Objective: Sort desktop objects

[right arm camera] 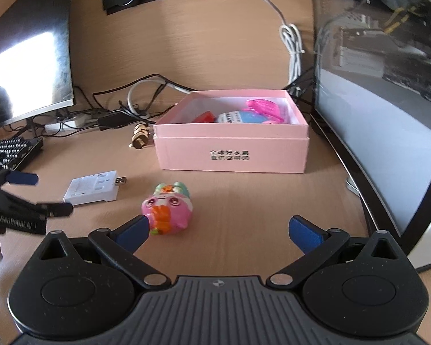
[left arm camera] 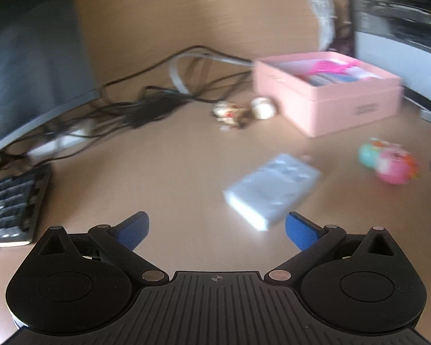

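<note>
Operator: Wooden desk (right arm camera: pixel 244 201), monitors on both sides, cables along the back. List the work area from left to right.

Technician: Keyboard (right arm camera: pixel 11 151) at far left. Next, the left gripper (right arm camera: pixel 47 194), fingers spread wide, nothing held. Just beyond its tips lies the white adapter (right arm camera: pixel 93 191), flat on the desk, USB plug pointing right. Near it to the right stands the pink toy (right arm camera: pixel 168 211). The pink box (right arm camera: pixel 232 155) sits behind both, lid off, already holding several coloured items. A small wooden figure (right arm camera: pixel 140 138) rests against the box's left wall.

Operator: State of the right gripper (right arm camera: pixel 218 230)?

Technician: Released, empty. The pink toy touches or nearly touches its left finger, off-centre, not between the fingers.

Operator: Procedure for the step in hand?

Technician: The left wrist view is blurred, so the left tool is probably in motion toward the adapter (left arm camera: pixel 273 189). Recommended: align the fingers across the adapter's short sides, lower until the pads straddle its body, then close firmly; the casing is likely smooth and thin. For the toy, shift the right tool leftward to centre it before closing. Clear the box rim before release.
</note>
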Available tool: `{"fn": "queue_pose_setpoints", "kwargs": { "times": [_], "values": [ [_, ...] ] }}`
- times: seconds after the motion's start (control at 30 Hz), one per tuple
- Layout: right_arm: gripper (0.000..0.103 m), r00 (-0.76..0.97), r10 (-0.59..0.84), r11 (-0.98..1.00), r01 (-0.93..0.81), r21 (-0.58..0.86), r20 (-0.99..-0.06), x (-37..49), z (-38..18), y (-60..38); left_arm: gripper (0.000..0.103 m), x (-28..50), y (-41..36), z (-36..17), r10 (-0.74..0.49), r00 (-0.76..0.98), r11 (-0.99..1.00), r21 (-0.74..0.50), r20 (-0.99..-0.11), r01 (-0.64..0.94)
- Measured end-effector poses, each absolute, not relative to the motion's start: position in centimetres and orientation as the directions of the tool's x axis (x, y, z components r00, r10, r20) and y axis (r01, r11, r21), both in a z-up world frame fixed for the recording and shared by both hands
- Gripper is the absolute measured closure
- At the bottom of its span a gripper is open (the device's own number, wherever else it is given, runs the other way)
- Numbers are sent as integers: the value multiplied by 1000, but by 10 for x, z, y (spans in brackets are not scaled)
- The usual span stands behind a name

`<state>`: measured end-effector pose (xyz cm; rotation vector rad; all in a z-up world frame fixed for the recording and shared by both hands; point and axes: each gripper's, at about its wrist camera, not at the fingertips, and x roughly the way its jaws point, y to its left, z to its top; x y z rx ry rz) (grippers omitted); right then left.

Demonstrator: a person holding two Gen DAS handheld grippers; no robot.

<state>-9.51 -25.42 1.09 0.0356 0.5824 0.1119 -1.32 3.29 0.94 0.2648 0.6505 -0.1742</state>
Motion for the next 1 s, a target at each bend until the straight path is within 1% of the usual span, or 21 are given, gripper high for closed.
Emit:
{"fn": "queue_pose_setpoints", "kwargs": {
  "times": [0.07, 0.13, 0.27, 0.33, 0.47, 0.7, 1.0],
  "values": [
    [0, 830, 115, 993, -103, 54, -546, -95, 10, -252, 0, -11, 42, 11, -62, 783, 962, 172, -618, 212],
    [0, 829, 113, 993, -103, 49, -548, -94, 8, -251, 0, -11, 47, 13, -80, 774, 968, 135, -628, 211],
    [0, 827, 112, 994, -100, 52, -550, -92, 5, -249, 0, -16, 40, 16, -189, 733, 957, 43, -654, 286],
    [0, 827, 110, 994, -99, 50, -552, -91, 5, -249, 0, -15, 28, 14, -224, 712, 948, 20, -665, 317],
    [0, 835, 106, 994, -103, 37, -540, -93, 7, -245, 0, -3, 3, 7, -245, 677, 940, 2, -694, 343],
    [0, 853, 74, 995, -99, -21, -516, -104, 6, -241, 0, 27, -19, -4, -239, 646, 948, -29, -725, 318],
    [0, 848, 83, 993, -113, -26, -523, -107, 5, -229, 0, 45, -20, -6, -233, 668, 949, -13, -707, 316]
  ]
}}
